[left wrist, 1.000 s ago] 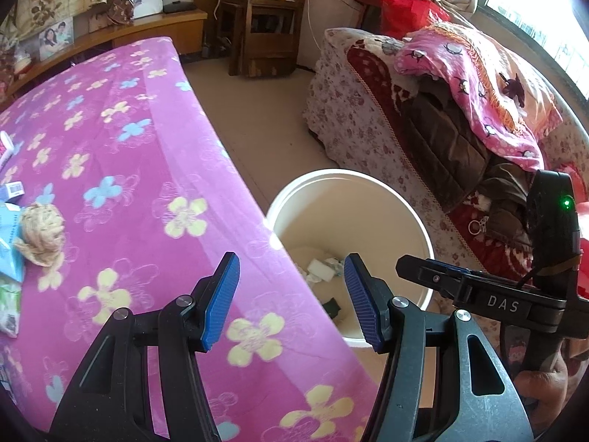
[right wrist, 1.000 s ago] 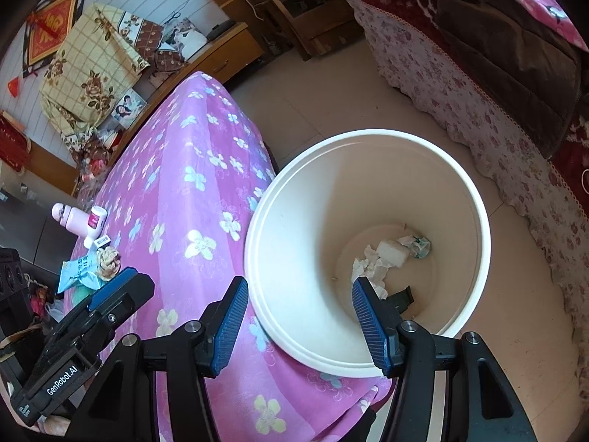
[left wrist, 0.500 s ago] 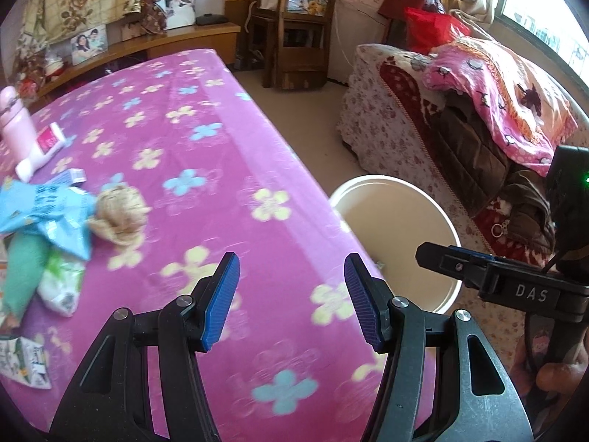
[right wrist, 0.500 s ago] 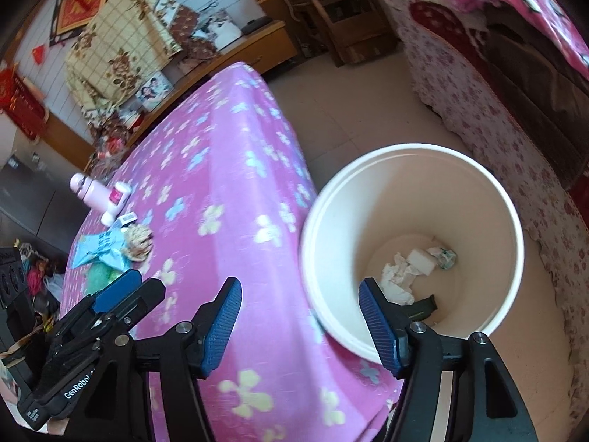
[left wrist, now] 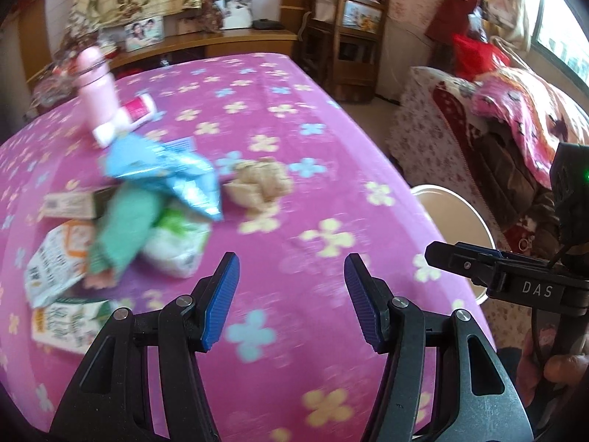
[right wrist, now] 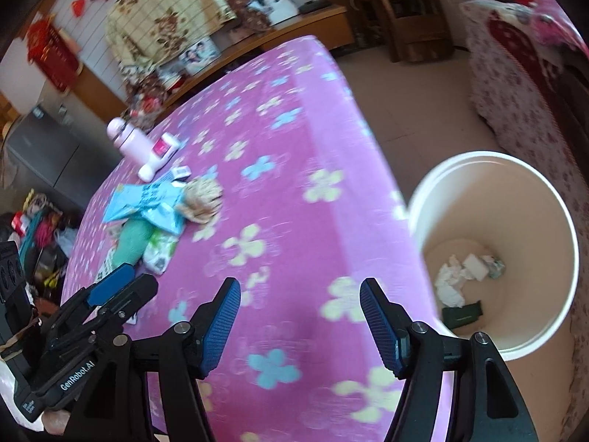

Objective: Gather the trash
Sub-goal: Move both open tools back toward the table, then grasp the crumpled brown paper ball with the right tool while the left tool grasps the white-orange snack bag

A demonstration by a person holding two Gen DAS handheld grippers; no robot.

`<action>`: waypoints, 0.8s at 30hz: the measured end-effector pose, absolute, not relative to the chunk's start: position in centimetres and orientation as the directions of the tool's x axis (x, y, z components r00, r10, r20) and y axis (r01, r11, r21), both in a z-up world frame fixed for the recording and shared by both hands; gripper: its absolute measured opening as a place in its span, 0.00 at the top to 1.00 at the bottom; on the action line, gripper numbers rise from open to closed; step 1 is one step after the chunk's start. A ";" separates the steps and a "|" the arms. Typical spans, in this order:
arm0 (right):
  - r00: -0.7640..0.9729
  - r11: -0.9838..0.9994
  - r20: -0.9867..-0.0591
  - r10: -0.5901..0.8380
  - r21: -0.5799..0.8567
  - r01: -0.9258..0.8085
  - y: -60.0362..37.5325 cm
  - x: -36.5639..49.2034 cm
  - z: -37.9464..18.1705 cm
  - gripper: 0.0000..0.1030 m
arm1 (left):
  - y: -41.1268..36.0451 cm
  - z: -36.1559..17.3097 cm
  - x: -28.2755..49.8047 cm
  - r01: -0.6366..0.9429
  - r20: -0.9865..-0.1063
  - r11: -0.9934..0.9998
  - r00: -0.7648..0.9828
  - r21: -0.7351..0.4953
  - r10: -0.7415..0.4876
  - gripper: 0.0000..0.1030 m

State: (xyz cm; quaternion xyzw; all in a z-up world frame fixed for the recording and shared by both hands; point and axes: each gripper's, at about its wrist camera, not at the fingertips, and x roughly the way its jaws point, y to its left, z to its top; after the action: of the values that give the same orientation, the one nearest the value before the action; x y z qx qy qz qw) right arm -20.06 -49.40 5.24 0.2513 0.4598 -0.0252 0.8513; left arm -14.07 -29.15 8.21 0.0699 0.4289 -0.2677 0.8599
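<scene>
Pink cloth [left wrist: 294,118] beneath me, wrappers [left wrist: 162,173] left of my empty, gaping left tongs [left wrist: 291,294], right tongs [right wrist: 300,316] just widened, empty.

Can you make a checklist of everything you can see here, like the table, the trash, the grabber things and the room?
Surface: table under a pink flowered cloth.
Job's things: white bucket on the floor beside the table, tissues and a dark scrap inside; blue wrapper, green packet, white packets and crumpled tan paper heaped on the cloth.
Clutter: pink bottle, upright; white tube lying beside it.
Grippers: left gripper and right gripper both open, empty; the right's jaws have just been opening.
Cables: nothing seen.
Surroundings: sofa with blankets, wooden shelf.
</scene>
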 end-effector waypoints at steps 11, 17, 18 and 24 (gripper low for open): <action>0.546 0.916 -0.805 0.233 0.370 0.154 -42.4 -15.9 5.0 0.35 | -17.2 8.9 -11.6 0.380 -0.767 0.913 0.539 -0.147 -0.348 0.44; 0.568 0.930 -0.794 0.217 0.345 0.126 -40.6 -12.4 4.9 0.29 | -11.7 8.9 -9.2 0.347 -0.763 0.919 0.538 -0.187 -0.358 0.37; 0.565 0.931 -0.796 0.217 0.342 0.125 -40.4 -11.7 4.8 0.29 | -10.6 8.9 -8.5 0.341 -0.761 0.917 0.534 -0.206 -0.369 0.36; 0.570 0.941 -0.799 0.191 0.314 0.125 -40.1 -8.3 4.3 0.29 | -7.7 7.6 -4.5 0.328 -0.779 0.910 0.490 -0.252 -0.392 0.30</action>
State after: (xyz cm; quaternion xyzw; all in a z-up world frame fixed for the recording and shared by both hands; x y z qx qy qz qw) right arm -8.35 -40.12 4.29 0.1705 0.4633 0.0191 0.8694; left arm -4.47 -7.74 7.61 -0.0347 0.4599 -0.2088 0.8624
